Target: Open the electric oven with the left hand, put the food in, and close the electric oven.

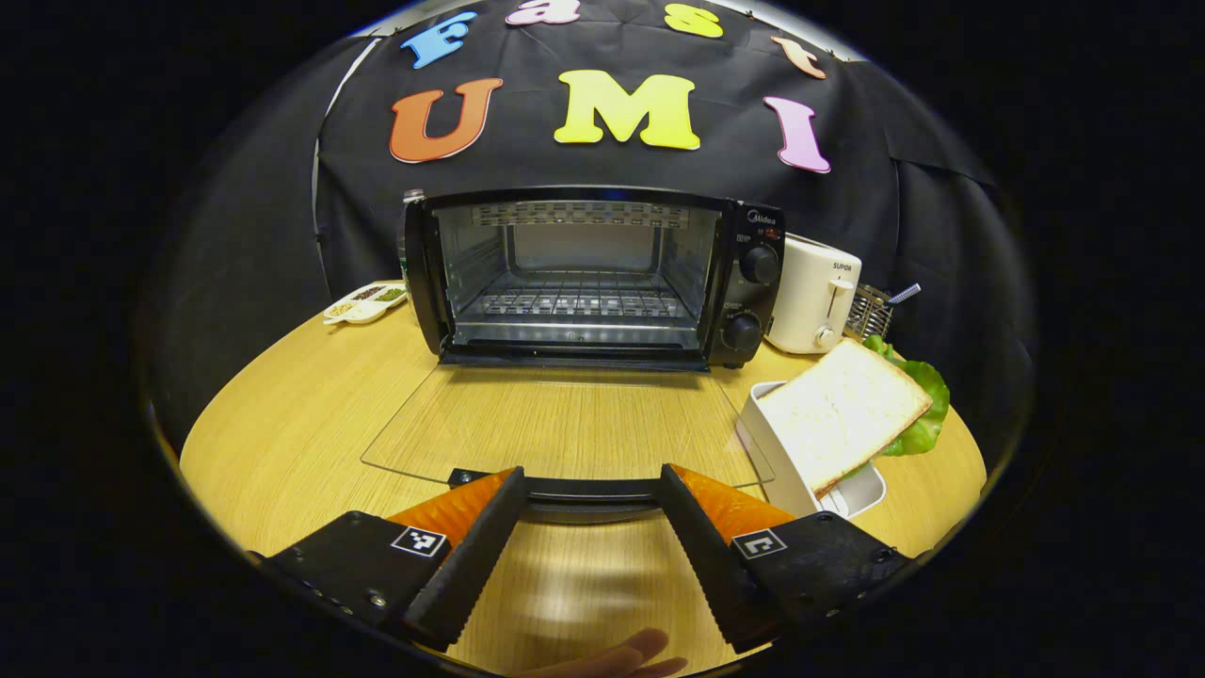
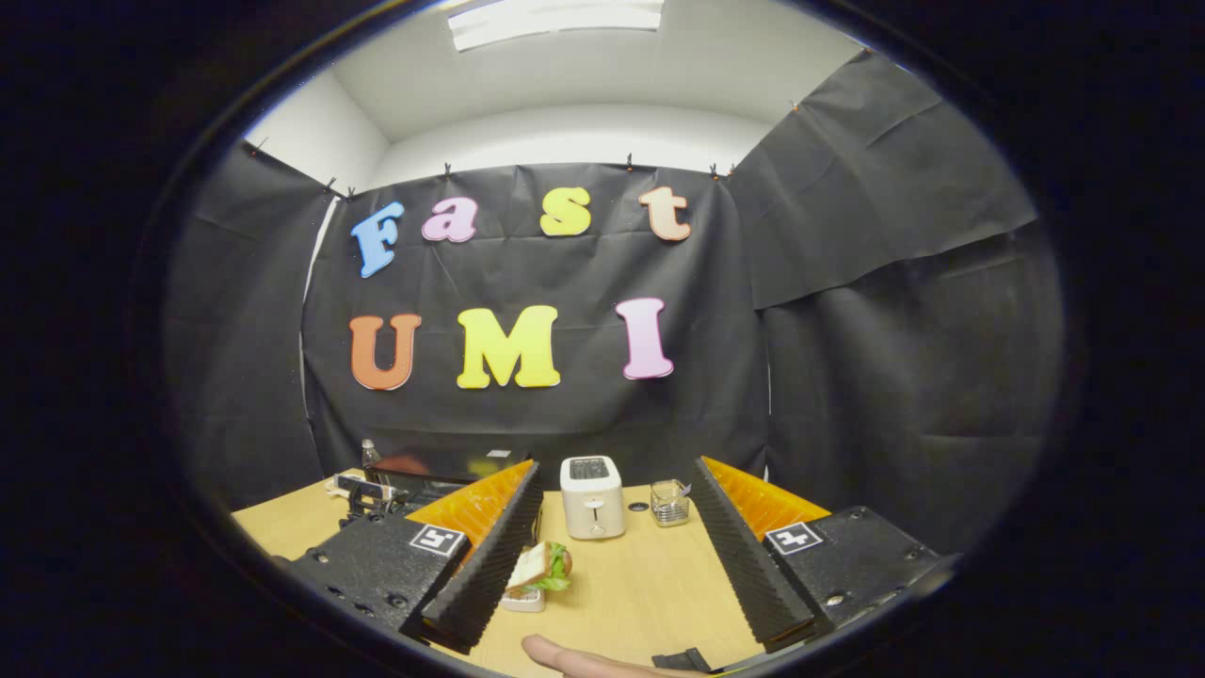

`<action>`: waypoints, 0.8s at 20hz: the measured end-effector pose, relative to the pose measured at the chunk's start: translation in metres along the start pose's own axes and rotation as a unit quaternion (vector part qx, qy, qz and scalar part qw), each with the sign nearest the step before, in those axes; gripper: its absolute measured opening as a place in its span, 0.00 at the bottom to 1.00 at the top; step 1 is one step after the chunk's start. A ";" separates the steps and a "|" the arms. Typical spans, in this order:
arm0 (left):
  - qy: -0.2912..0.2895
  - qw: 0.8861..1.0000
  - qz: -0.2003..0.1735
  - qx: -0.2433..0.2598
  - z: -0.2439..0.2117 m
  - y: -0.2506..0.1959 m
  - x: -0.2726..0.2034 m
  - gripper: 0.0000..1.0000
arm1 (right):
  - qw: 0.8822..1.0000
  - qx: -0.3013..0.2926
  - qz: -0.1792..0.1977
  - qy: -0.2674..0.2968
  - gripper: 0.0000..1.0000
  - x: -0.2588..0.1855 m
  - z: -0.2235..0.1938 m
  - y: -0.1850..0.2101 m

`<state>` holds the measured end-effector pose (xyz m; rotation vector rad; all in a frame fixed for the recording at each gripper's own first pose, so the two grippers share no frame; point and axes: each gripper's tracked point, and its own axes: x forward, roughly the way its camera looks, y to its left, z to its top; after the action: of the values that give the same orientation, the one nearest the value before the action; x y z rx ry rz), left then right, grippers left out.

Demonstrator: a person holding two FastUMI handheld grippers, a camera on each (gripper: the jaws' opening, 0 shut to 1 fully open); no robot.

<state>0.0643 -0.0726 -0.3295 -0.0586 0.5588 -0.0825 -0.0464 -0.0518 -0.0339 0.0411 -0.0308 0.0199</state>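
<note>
The black electric oven [image 1: 584,273] stands at the back of the round wooden table [image 1: 301,424] with its cavity and wire rack exposed. Its glass door [image 1: 565,419] lies flat toward me. The door's dark handle [image 1: 588,490] sits between the spread fingers of my left gripper [image 1: 591,476], which is open. The food, a sandwich [image 1: 843,410] of white bread and lettuce, leans in a white dish [image 1: 786,461] to the right of the door. My right gripper [image 2: 617,466] hangs open above the table, with the sandwich [image 2: 538,568] below, beside its left finger.
A white toaster [image 1: 814,292] and a wire basket [image 1: 871,311] stand right of the oven. A white condiment tray [image 1: 367,303] lies at its left. A small glass jar [image 2: 669,502] sits next to the toaster [image 2: 591,497]. A person's fingertip [image 2: 584,659] shows at the bottom edge.
</note>
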 end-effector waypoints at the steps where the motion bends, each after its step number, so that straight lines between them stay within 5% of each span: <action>1: -0.011 1.000 -0.001 -0.002 0.005 0.001 -0.004 0.94 | 1.000 -0.001 -0.002 0.003 1.00 0.005 -0.003 -0.002; 4: -0.056 0.998 0.003 -0.008 0.034 0.007 -0.028 0.94 | 1.000 0.007 0.018 -0.003 1.00 0.018 0.004 0.006; 8: -0.139 0.990 0.001 -0.014 0.088 0.003 -0.085 0.93 | 1.000 -0.005 -0.002 0.004 1.00 0.048 0.002 -0.011; 9: -0.161 0.987 -0.003 -0.009 0.102 0.001 -0.099 0.93 | 1.000 -0.007 -0.003 0.010 0.92 0.055 -0.001 -0.009; 11: -0.193 0.981 -0.007 -0.003 0.126 -0.001 -0.128 0.93 | 0.999 -0.010 0.003 0.031 1.00 0.074 -0.008 -0.008; 16: -0.236 0.971 0.018 0.012 0.163 0.020 -0.190 0.93 | 0.992 -0.016 0.044 0.113 1.00 0.126 -0.032 0.002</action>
<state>-0.0080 -0.0296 -0.0929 -0.0422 0.0823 -0.0367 0.0801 -0.0464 -0.0615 0.0062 0.1938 0.1125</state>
